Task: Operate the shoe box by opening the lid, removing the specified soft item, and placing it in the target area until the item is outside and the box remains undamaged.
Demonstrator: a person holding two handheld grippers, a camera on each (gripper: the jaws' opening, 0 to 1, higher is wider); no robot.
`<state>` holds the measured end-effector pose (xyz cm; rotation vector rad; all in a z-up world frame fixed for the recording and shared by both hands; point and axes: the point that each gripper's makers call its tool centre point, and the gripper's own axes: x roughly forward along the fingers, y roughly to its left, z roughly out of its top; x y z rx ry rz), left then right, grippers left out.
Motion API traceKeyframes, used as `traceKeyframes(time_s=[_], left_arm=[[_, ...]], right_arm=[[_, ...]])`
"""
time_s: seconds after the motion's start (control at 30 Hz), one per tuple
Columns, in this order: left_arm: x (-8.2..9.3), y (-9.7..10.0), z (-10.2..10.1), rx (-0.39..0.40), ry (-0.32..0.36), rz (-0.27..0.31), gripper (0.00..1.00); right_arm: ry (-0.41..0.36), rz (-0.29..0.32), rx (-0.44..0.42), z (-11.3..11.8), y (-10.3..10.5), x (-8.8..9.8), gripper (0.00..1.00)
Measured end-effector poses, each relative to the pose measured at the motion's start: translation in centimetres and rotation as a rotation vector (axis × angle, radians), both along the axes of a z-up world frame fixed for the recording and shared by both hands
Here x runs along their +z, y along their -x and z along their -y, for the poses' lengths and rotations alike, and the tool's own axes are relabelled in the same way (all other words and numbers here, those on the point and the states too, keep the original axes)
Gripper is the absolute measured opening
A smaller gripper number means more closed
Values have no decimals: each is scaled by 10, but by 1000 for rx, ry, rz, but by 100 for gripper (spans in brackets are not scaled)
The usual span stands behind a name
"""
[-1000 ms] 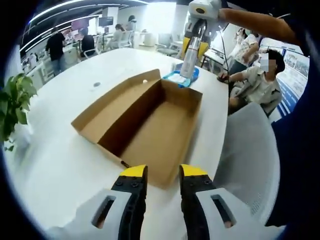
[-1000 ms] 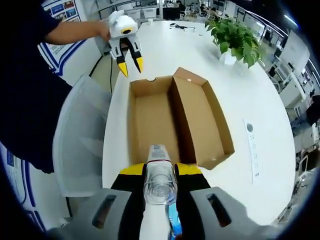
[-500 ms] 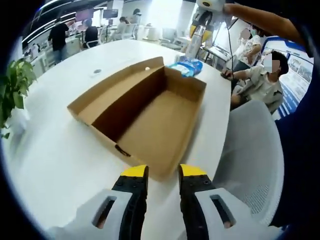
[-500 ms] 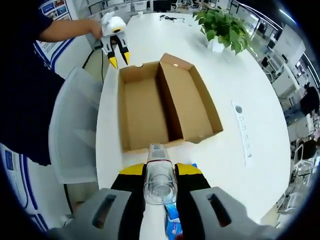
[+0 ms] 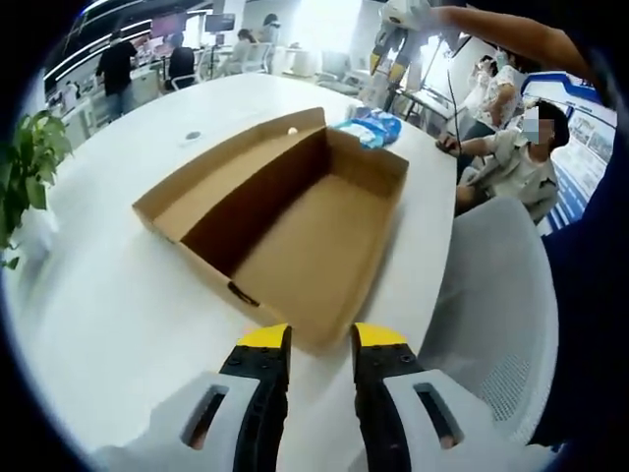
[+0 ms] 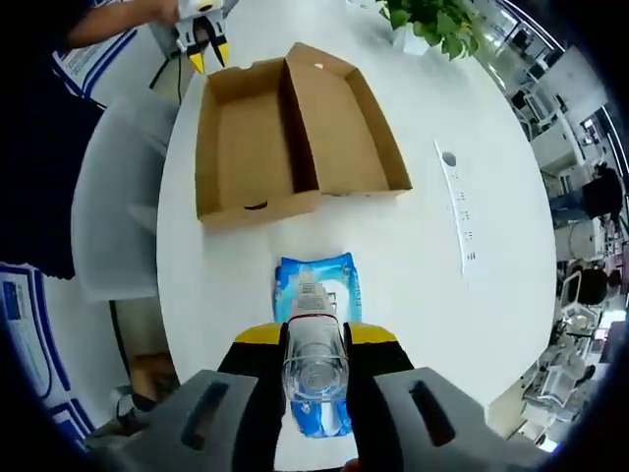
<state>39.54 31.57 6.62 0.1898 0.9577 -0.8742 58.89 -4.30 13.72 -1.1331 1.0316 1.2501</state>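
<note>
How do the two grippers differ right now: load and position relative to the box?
Load: the right gripper is shut on a clear bottle; the left gripper holds nothing, its jaws slightly apart.
Position: the left gripper sits at one short end of the open cardboard box; the right gripper is past the opposite end, above the blue wipes pack on the white table.
Shared: yellow-tipped jaws, white bodies.

Left gripper (image 5: 320, 339) jaws slightly parted; right gripper (image 6: 314, 334) jaws clamped.
</note>
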Motion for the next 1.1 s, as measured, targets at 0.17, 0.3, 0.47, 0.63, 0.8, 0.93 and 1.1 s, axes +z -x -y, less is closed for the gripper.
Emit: traceKeyframes(time_s=[0.17,0.3,0.47,0.63,0.8,0.93,1.1], left_arm=[[-3,1,-2,6,-8,-12,22],[-5,0,-3,4,-11,-15,22],[-3,-5,-2,9,-3,-11,23],[-3,-6,-3,7,-7,-7,22],[-2,-6,-5,8,-9,-11,22],[-1,-7,-4,17,-7,-15,22],[-1,-7,-3,13,-10,-18,22]], right_arm=[[49,2,10,12,-13,-10,19],[95,-6,37,21,-13,-19,19],[116,3,55,23,-21,-25,19],[119,22,79,17,-38,-35,20],[115,33,90,12,-52,-48,20],[107,38,88,12,-63,-54,20],[117,32,88,16,-75,-63,20]])
